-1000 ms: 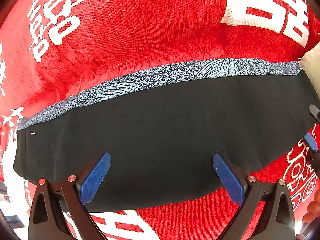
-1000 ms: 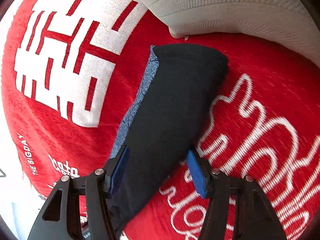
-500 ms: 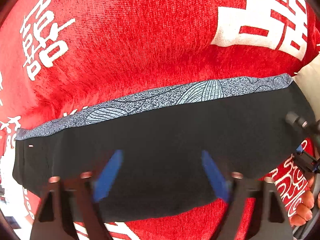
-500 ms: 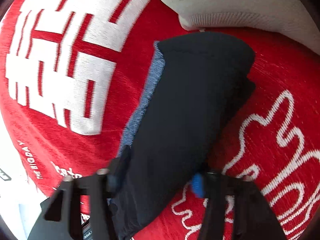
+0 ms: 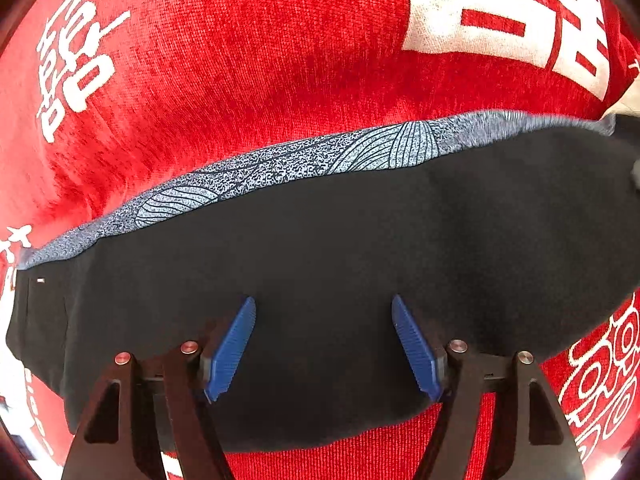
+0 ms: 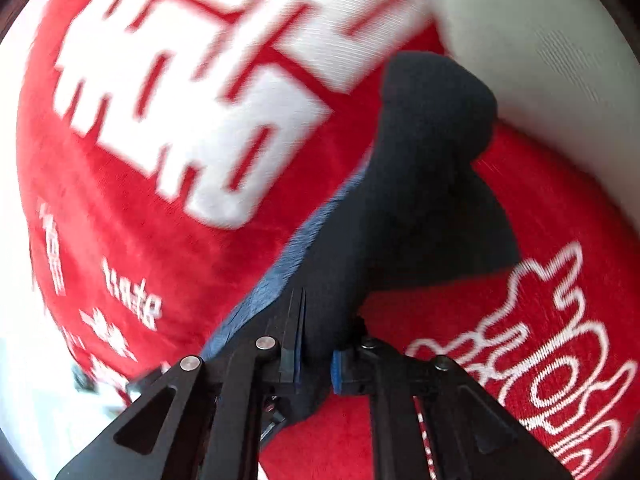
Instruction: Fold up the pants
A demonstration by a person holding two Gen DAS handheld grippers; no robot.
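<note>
The black pants (image 5: pixel 320 264) lie folded lengthwise on the red blanket, with a blue-grey patterned strip (image 5: pixel 304 164) along their far edge. My left gripper (image 5: pixel 323 344) is open over the near edge of the pants, blue pads apart with black cloth between them. In the right wrist view my right gripper (image 6: pixel 316 356) is shut on the end of the pants (image 6: pixel 420 184) and lifts it, so the cloth bunches upward. The view is motion blurred.
The red blanket (image 5: pixel 260 60) with white characters covers the surface. A white pillow or cushion (image 6: pixel 540 40) lies at the back right, close to the lifted end of the pants. A white floor or edge shows at the lower left of the right wrist view.
My right gripper closed on the end of the pants and began lifting it. My left gripper narrowed its opening and moved further over the pants.
</note>
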